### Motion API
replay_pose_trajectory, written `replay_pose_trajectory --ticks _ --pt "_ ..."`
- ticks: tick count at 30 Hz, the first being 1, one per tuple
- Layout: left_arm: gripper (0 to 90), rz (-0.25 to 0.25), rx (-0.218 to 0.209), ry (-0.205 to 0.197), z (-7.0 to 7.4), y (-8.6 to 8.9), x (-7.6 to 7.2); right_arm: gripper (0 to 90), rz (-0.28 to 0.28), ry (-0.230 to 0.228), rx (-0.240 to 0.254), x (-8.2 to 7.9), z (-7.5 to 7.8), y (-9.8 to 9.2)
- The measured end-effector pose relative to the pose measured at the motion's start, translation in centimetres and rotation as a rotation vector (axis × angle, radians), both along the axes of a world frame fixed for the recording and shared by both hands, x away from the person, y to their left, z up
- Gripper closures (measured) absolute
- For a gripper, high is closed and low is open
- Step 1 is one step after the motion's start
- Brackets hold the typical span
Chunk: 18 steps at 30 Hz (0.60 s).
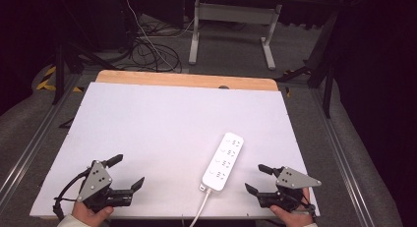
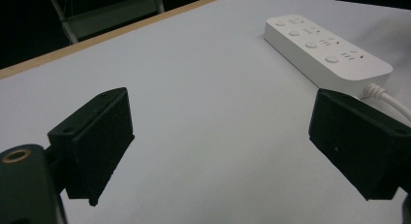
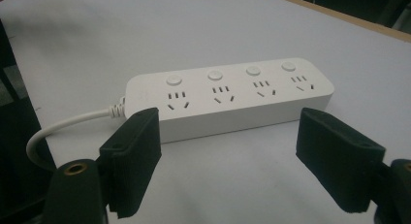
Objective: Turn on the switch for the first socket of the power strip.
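Dark curtains and a grey floor ring the workspace, with loose cables and the legs of a second desk at the top of the high view. Below them I see my white table (image 1: 162, 124), its wooden far edge running across the upper middle of the frame.

On the lower right part of the table lies a white power strip (image 1: 223, 160), flat on the surface, its long axis slanting from lower left to upper right. It has four sockets, each with a round button beside it. Its white cord (image 1: 199, 212) leaves the near end and runs off the bottom edge of the frame.

My left gripper (image 1: 129, 172) sits at the lower left of the high view, held in my left hand (image 1: 91, 213), jaws spread wide with nothing between them. My right gripper (image 1: 255, 179) sits at the lower right, just right of the strip's near end, held in my right hand (image 1: 292, 216), jaws also spread wide and holding nothing.

From the right gripper view the strip lies across the middle of the frame, just beyond both jaws and apart from them.
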<state>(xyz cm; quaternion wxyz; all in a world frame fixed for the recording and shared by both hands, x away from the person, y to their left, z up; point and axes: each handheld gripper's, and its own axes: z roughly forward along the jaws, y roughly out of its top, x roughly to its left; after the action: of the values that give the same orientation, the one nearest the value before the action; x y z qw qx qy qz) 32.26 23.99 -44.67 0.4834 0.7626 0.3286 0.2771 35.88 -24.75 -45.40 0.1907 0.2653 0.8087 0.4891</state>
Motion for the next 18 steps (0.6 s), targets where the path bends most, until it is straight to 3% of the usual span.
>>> replay_pose_trajectory --ticks 6,8,13,18 --pt "9.3 0.005 0.002 -0.001 0.0 0.0 0.0 24.4 0.0 0.0 -0.008 0.1 0.1 0.1" --pt "9.4 0.011 0.001 0.004 -0.1 0.0 0.0 24.3 -0.001 -0.02 -0.049 0.1 0.6 0.3" --pt "9.4 0.021 0.014 0.002 -0.1 0.0 0.1 24.3 -0.009 -0.004 -0.049 0.4 1.5 0.4" --pt "9.4 0.025 0.012 0.003 -0.2 0.0 0.1 24.6 0.002 -0.019 -0.062 0.7 2.4 0.8"
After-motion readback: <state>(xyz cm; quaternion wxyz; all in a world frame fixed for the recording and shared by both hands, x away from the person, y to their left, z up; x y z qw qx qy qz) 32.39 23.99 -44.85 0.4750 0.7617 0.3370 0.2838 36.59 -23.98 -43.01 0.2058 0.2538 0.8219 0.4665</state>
